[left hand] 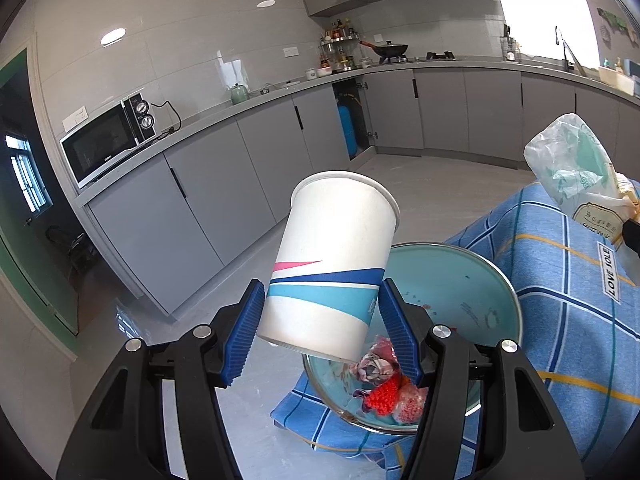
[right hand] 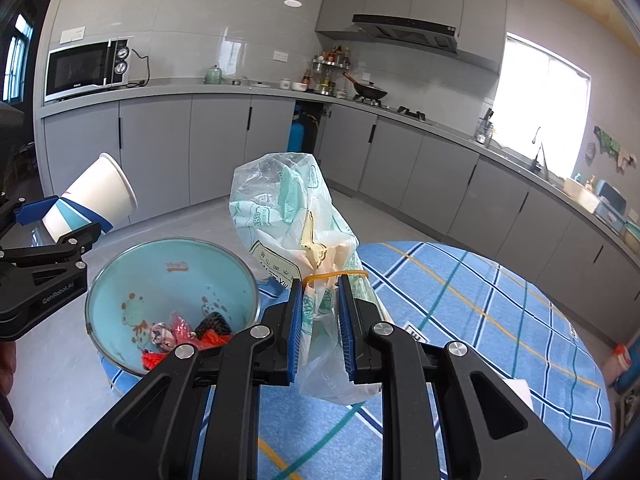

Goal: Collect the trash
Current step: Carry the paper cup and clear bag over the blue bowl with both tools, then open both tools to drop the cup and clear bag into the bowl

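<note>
Gripping paper cup in left tool — light, crushable; right tool pinches limp, slippery plastic bag.

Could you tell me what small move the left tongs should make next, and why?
Probably lower the paper cup a little and open the left tongs to drop it into the basin. The cup is gripped near its base, held tilted over the basin, where other scraps already lie. The right tongs hold a plastic bag beside it.
</note>
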A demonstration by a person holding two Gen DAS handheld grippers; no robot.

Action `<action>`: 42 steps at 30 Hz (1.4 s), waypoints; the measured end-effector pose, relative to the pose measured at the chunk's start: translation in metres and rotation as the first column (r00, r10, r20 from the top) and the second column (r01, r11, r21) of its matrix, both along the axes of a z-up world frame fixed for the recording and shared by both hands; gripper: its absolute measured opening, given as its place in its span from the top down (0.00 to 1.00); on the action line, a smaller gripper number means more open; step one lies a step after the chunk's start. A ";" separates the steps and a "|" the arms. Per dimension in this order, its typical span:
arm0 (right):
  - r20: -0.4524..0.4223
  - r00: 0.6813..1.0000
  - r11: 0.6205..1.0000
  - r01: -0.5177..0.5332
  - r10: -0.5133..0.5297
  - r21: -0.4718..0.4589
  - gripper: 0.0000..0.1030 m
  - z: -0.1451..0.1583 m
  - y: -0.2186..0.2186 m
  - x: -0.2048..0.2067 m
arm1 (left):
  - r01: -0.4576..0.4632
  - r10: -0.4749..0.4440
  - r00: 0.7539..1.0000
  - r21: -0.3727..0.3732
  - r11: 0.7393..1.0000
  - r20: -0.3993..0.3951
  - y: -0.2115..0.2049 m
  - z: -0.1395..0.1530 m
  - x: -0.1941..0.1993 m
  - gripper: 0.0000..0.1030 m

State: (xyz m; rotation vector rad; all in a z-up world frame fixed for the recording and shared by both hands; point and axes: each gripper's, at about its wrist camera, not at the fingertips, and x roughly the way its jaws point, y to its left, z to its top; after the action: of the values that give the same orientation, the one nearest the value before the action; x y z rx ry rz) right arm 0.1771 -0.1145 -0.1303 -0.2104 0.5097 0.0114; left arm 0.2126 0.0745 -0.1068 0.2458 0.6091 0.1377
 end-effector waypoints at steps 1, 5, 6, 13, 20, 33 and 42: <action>0.000 1.000 1.000 -0.005 0.005 -0.001 0.83 0.000 0.002 0.001 | -0.003 0.003 1.000 -0.001 1.000 -0.002 0.001 -0.001 0.001 0.43; -0.002 1.000 1.000 -0.022 0.022 -0.003 0.83 -0.001 0.010 0.003 | -0.013 0.013 1.000 -0.003 1.000 -0.006 0.006 -0.002 0.002 0.43; -0.003 1.000 1.000 -0.024 0.024 -0.003 0.83 -0.001 0.011 0.004 | -0.016 0.016 1.000 -0.001 1.000 -0.005 0.007 -0.002 0.003 0.43; -0.001 0.998 0.998 -0.059 0.059 0.001 0.82 -0.002 0.019 0.006 | -0.030 0.030 0.999 0.003 1.000 -0.011 0.013 -0.006 0.005 0.42; -0.009 0.996 0.996 -0.088 0.088 0.001 0.82 -0.005 0.029 0.012 | -0.038 0.038 0.999 0.007 0.999 -0.016 0.017 -0.008 0.008 0.42; -0.017 0.991 0.991 -0.131 0.131 0.001 0.82 -0.009 0.042 0.023 | -0.036 0.036 0.999 0.001 0.999 -0.031 0.023 -0.012 0.013 0.42; 0.000 0.987 0.986 -0.163 0.163 0.020 0.59 -0.010 0.042 0.026 | -0.028 0.028 0.999 -0.002 1.000 -0.041 0.022 -0.014 0.014 0.40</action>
State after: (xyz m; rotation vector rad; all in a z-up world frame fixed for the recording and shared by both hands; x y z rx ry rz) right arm 0.2031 -0.0721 -0.1405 -0.2322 0.4923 0.1766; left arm 0.2263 0.0965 -0.1212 0.2382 0.6532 0.1593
